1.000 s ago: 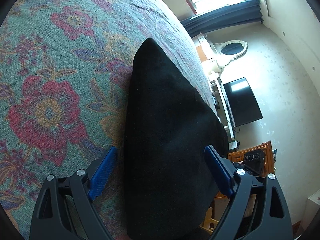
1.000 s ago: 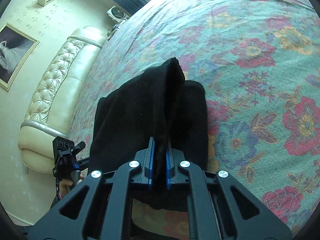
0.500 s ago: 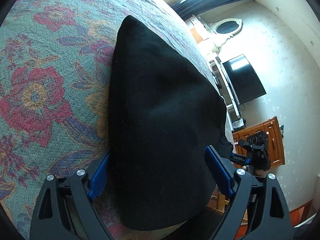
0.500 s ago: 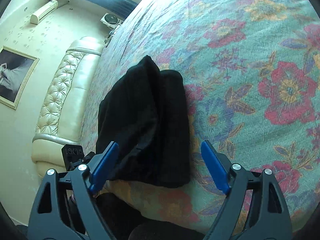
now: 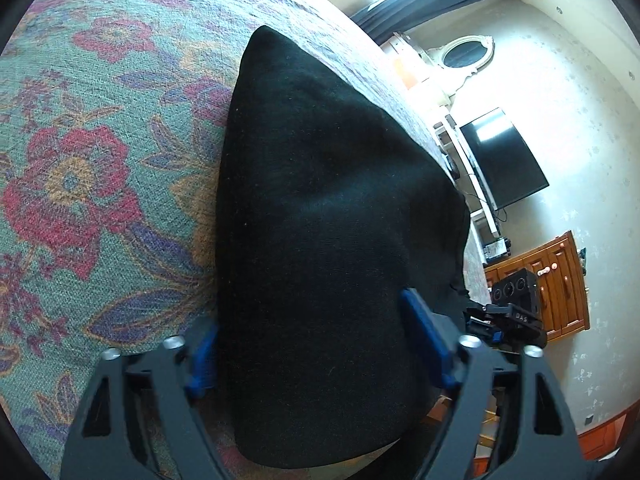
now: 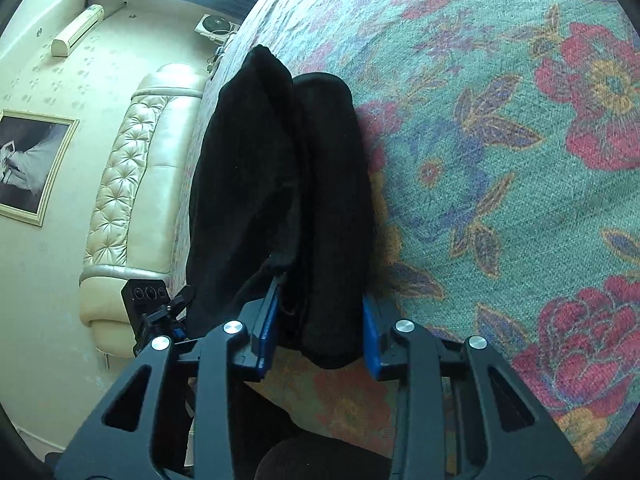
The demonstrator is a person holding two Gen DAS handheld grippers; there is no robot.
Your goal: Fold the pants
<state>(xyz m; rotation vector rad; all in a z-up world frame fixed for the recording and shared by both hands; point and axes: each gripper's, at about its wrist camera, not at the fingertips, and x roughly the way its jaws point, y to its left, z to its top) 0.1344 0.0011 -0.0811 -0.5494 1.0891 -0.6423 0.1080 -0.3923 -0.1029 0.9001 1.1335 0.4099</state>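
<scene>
The left gripper (image 5: 316,344) has just been closing, and its blue fingers (image 5: 426,340) now sit closer in than before, one on each side of the black pants (image 5: 328,208); the right gripper (image 6: 318,328) let go, opened wide, and has closed in again, its fingers (image 6: 267,330) now squeezing the folded edge of the pants (image 6: 320,208); the pants lie folded on the flowery bedspread (image 6: 500,160).
</scene>
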